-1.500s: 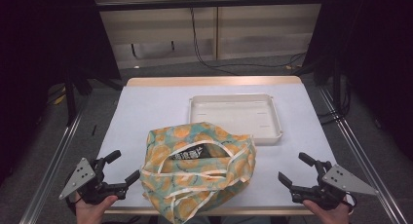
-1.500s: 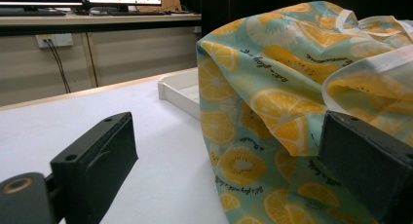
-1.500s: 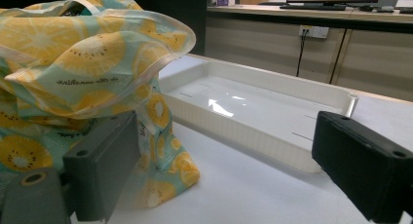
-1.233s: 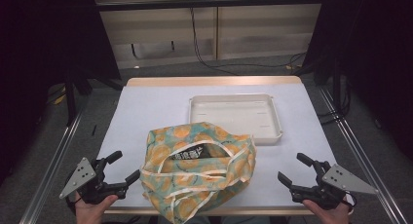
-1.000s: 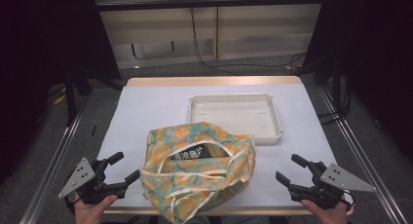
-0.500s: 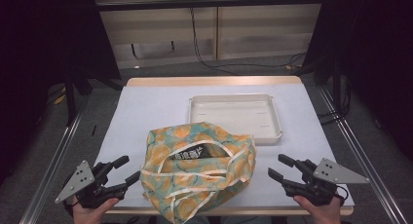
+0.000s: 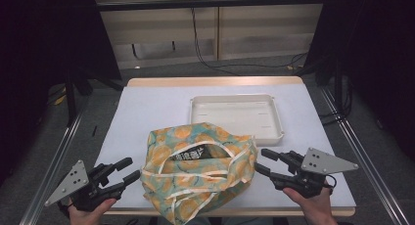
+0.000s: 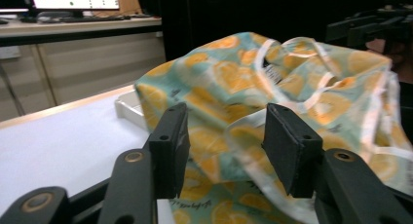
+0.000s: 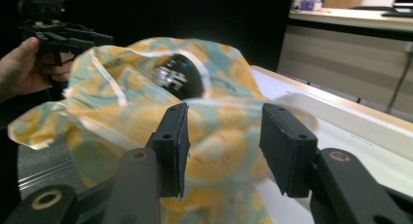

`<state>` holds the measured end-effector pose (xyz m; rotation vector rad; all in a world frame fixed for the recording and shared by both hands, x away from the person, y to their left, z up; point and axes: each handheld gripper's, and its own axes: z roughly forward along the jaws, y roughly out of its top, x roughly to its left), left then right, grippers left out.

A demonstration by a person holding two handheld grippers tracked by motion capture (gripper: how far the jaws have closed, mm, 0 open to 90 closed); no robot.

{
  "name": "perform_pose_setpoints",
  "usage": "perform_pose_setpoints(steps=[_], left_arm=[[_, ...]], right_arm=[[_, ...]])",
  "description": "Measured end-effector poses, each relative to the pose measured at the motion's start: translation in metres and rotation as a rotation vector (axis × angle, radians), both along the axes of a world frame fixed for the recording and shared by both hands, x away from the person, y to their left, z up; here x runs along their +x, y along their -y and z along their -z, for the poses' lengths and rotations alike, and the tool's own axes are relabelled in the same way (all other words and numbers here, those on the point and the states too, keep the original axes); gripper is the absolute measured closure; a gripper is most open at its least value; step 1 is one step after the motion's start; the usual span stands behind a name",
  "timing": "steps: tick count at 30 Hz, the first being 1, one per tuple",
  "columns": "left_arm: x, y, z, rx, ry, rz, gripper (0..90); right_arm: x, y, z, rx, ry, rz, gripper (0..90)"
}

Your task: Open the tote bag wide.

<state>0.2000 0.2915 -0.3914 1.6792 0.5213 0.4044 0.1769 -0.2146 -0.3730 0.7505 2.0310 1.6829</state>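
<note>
A floppy cloth bag with orange slices printed on it (image 7: 198,168) sits low in the middle of the high view, touching a shallow white plastic tray (image 7: 237,115) above it. The left gripper (image 7: 125,168) at lower left and the right gripper (image 7: 264,161) at lower right have just been closing their jaws. Both are apart and hold nothing, each just beside the bag.

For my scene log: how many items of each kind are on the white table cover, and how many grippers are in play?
Orange-print bag: 1
White tray: 1
Grippers: 2, left gripper and right gripper
Total: 4
</note>
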Motion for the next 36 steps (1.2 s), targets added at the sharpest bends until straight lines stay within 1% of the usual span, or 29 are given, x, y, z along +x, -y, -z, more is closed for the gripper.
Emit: perform_pose_setpoints(steps=[1,2,3,4,5,7,8,9,10,11,12,13,14,16,17,18,19,21,22,23,24,25,27,28,29,30,32,33,36], left_arm=[[-0.002,0.002,-0.002,0.004,0.003,0.002,53.8],[-0.003,0.004,-0.003,0.013,0.008,0.027,55.3],[-0.004,0.005,-0.004,0.014,0.011,0.04,57.2],[-0.006,0.008,-0.005,0.019,0.013,0.058,61.1],[-0.006,0.01,-0.006,0.014,0.012,0.08,62.6],[-0.006,0.015,-0.007,0.031,0.018,0.091,63.9],[-0.006,0.018,-0.007,0.036,0.018,0.112,63.8],[-0.004,0.021,-0.007,0.045,0.016,0.138,62.5],[-0.004,0.023,-0.006,0.052,0.017,0.134,59.7],[-0.002,0.025,-0.005,0.06,0.009,0.146,56.3],[-0.002,0.028,-0.003,0.085,-0.003,0.138,53.0],[0.0,0.03,-0.001,0.098,-0.007,0.13,49.4],[0.001,0.032,0.001,0.099,-0.014,0.137,45.8],[0.006,0.035,0.003,0.11,-0.023,0.135,45.4],[0.01,0.036,0.004,0.104,-0.026,0.143,45.4],[0.012,0.037,0.003,0.119,-0.028,0.129,45.8],[0.014,0.038,0.004,0.108,-0.029,0.145,48.0],[0.018,0.037,0.002,0.128,-0.028,0.154,64.6],[0.019,0.037,0.002,0.11,-0.034,0.173,77.7],[0.02,0.037,0.001,0.099,-0.048,0.186,85.6],[0.021,0.035,0.0,0.108,-0.046,0.179,88.0],[0.021,0.034,-0.002,0.105,-0.048,0.171,89.2],[0.021,0.032,-0.004,0.09,-0.051,0.181,89.7],[0.022,0.031,-0.006,0.087,-0.052,0.172,89.7],[0.023,0.03,-0.008,0.071,-0.055,0.168,89.7],[0.024,0.029,-0.009,0.062,-0.055,0.176,89.7],[0.025,0.026,-0.014,0.049,-0.061,0.164,89.7],[0.026,0.024,-0.015,0.031,-0.067,0.17,89.6],[0.029,0.018,-0.022,0.01,-0.061,0.158,89.5]], right_arm=[[-0.001,-0.003,-0.002,0.0,0.005,-0.011,53.1],[-0.001,-0.005,-0.004,-0.002,0.007,-0.033,52.9],[-0.003,-0.009,-0.007,-0.008,0.015,-0.041,52.9],[-0.004,-0.012,-0.008,-0.011,0.013,-0.052,52.9],[-0.005,-0.016,-0.01,-0.019,0.015,-0.07,52.9],[-0.007,-0.024,-0.012,-0.033,0.02,-0.097,52.9],[-0.008,-0.027,-0.013,-0.038,0.02,-0.109,52.9],[-0.008,-0.031,-0.013,-0.048,0.028,-0.127,52.3],[-0.007,-0.035,-0.013,-0.046,0.027,-0.144,50.9],[-0.006,-0.037,-0.013,-0.05,0.022,-0.155,49.5],[-0.005,-0.04,-0.011,-0.06,0.022,-0.162,47.4],[-0.004,-0.043,-0.009,-0.069,0.012,-0.175,46.1],[-0.003,-0.045,-0.006,-0.078,0.008,-0.19,44.8],[-0.002,-0.048,0.0,-0.09,-0.004,-0.203,41.5],[-0.001,-0.049,0.003,-0.097,-0.009,-0.202,41.1],[-0.001,-0.05,0.005,-0.106,-0.017,-0.205,40.2],[0.0,-0.051,0.007,-0.114,-0.023,-0.216,39.5],[0.0,-0.053,0.01,-0.126,-0.034,-0.229,37.8],[0.0,-0.054,0.012,-0.134,-0.036,-0.244,37.2],[-0.001,-0.054,0.013,-0.14,-0.037,-0.248,36.8],[-0.001,-0.054,0.014,-0.146,-0.041,-0.252,36.1],[-0.002,-0.054,0.015,-0.148,-0.042,-0.257,35.8],[-0.003,-0.054,0.017,-0.16,-0.042,-0.255,36.1],[-0.002,-0.054,0.016,-0.16,-0.043,-0.25,37.5],[0.0,-0.055,0.015,-0.161,-0.04,-0.245,40.6],[0.001,-0.056,0.014,-0.156,-0.037,-0.248,43.2],[0.006,-0.059,0.011,-0.16,-0.031,-0.247,49.3],[0.008,-0.06,0.01,-0.164,-0.031,-0.247,52.1],[0.013,-0.063,0.009,-0.179,-0.027,-0.247,52.2]])
